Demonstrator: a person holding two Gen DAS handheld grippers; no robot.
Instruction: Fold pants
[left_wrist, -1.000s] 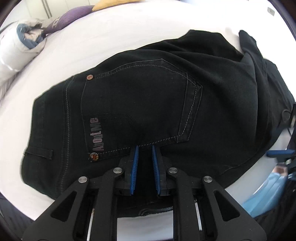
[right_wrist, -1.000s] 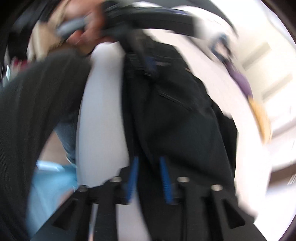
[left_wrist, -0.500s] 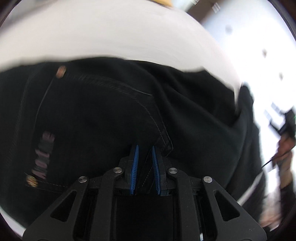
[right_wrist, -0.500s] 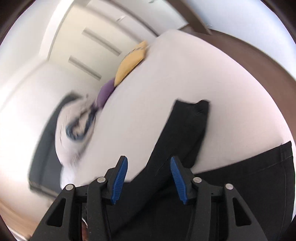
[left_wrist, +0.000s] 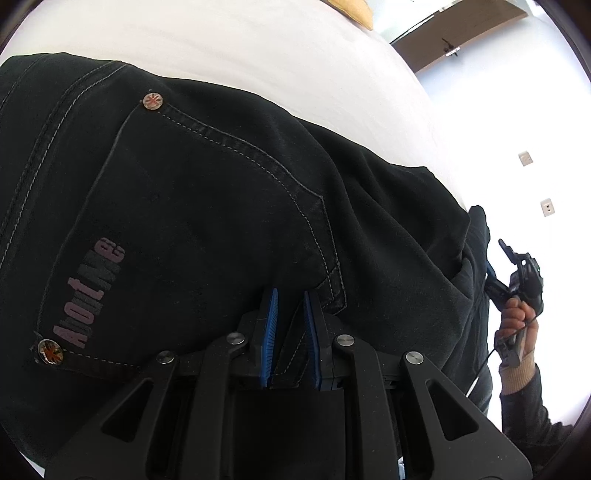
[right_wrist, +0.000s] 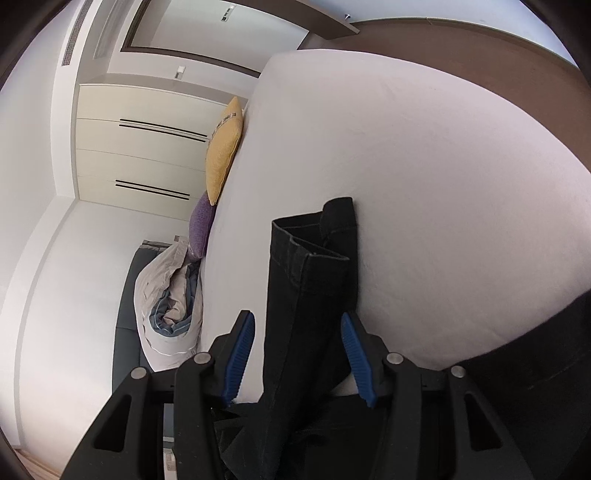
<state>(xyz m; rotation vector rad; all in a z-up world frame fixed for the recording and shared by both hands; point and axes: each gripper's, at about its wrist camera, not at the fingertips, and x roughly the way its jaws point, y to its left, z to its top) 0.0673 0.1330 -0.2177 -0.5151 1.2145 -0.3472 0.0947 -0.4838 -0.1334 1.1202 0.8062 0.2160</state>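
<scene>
Black jeans (left_wrist: 207, 221) lie on a white bed (left_wrist: 295, 66), back pocket with grey lettering facing up. My left gripper (left_wrist: 290, 325) is shut on the jeans' fabric at the pocket's lower corner. In the right wrist view the jeans' legs (right_wrist: 306, 280) stretch away over the bed (right_wrist: 443, 177), cuffs at the far end. My right gripper (right_wrist: 297, 354) is open, its blue pads on either side of the legs and apart from them. That gripper also shows in the left wrist view (left_wrist: 517, 280), held in a hand beside the jeans.
A yellow pillow (right_wrist: 223, 151) and a purple pillow (right_wrist: 202, 225) sit at the bed's far edge. A rolled grey-white duvet (right_wrist: 170, 302) lies beside them. White wardrobe doors (right_wrist: 140, 147) stand behind. A dark brown floor (right_wrist: 480, 48) borders the bed.
The left gripper has stayed shut on the jeans while its view swung right. The right gripper has opened wide and turned to look along the legs.
</scene>
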